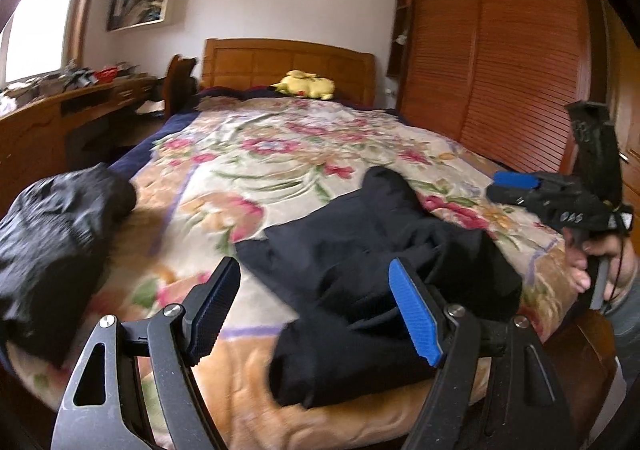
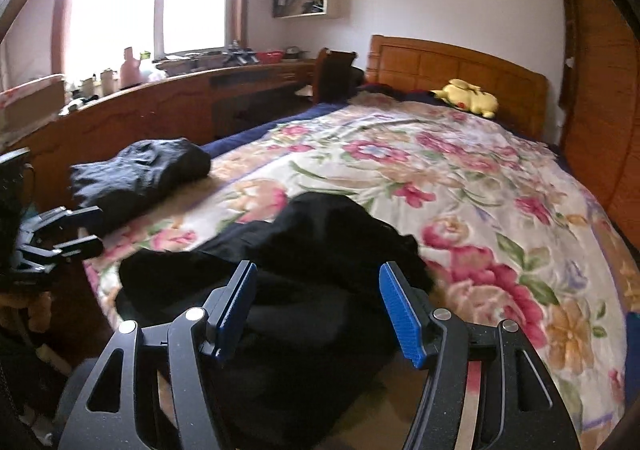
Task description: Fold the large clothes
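A large black garment [image 1: 372, 274] lies crumpled near the foot of the bed on the floral blanket [image 1: 280, 146]; it also shows in the right wrist view [image 2: 304, 274]. My left gripper [image 1: 316, 310] is open and empty, just above the garment's near edge. My right gripper [image 2: 318, 310] is open and empty, hovering over the same garment. The right gripper also shows at the right edge of the left wrist view [image 1: 516, 186], held by a hand. The left gripper shows at the left edge of the right wrist view [image 2: 86, 230].
A second black bundle [image 1: 52, 246] lies at the bed's left corner, also in the right wrist view [image 2: 140, 178]. A yellow plush toy [image 1: 306, 84] sits by the wooden headboard [image 1: 288, 62]. A wooden desk [image 2: 180, 106] runs along the left. A wardrobe [image 1: 500, 62] stands on the right.
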Tool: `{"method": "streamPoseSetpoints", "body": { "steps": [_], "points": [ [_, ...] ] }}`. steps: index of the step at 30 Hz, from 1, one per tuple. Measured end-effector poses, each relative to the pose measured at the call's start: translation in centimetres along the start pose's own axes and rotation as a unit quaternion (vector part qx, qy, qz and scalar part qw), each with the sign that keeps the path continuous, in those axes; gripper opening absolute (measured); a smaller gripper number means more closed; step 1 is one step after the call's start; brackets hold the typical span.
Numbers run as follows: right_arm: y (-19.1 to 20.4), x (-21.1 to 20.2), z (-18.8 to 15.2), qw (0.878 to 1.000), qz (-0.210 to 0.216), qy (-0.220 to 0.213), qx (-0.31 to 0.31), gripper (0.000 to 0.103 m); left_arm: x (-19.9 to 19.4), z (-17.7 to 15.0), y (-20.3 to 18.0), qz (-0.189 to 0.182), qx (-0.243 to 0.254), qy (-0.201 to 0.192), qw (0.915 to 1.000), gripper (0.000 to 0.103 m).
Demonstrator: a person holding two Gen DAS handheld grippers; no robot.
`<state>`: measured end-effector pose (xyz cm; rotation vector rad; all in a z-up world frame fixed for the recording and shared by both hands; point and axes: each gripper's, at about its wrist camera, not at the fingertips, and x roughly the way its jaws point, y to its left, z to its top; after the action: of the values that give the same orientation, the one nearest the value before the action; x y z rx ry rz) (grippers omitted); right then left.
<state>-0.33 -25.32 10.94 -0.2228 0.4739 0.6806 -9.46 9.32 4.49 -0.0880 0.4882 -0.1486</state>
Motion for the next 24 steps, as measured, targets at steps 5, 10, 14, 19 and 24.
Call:
{"method": "streamPoseSetpoints", "body": {
  "steps": [5,10,14,19,24],
  "points": [
    [0.9,0.0,-0.2,1.0,-0.021,0.011,0.001,0.065,1.8,1.2,-3.1,-0.046,0.023,0.008,0.9987,0.074],
    [0.7,-0.4,-0.1,0.999,-0.033,0.019,0.005,0.065,3.9,1.0,-5.3,-0.055,0.061,0.046,0.9956,0.037],
    [1.0,-0.5,0.1,0.999,-0.031,0.025,0.006,0.065,3.8,0.3,-4.7,-0.065,0.057,0.06,0.9944,0.013],
    [1.3,0.5,0.8,0.999,-0.021,0.024,0.011,0.065,1.1,-1.0,-2.1,-0.034,0.038,0.046,0.9976,0.012],
    [1.5,4.1,1.6,0.999,0.003,0.036,0.026,0.065,0.5,-3.6,0.6,-0.013,0.016,0.067,0.9976,0.012]
  ]
}}
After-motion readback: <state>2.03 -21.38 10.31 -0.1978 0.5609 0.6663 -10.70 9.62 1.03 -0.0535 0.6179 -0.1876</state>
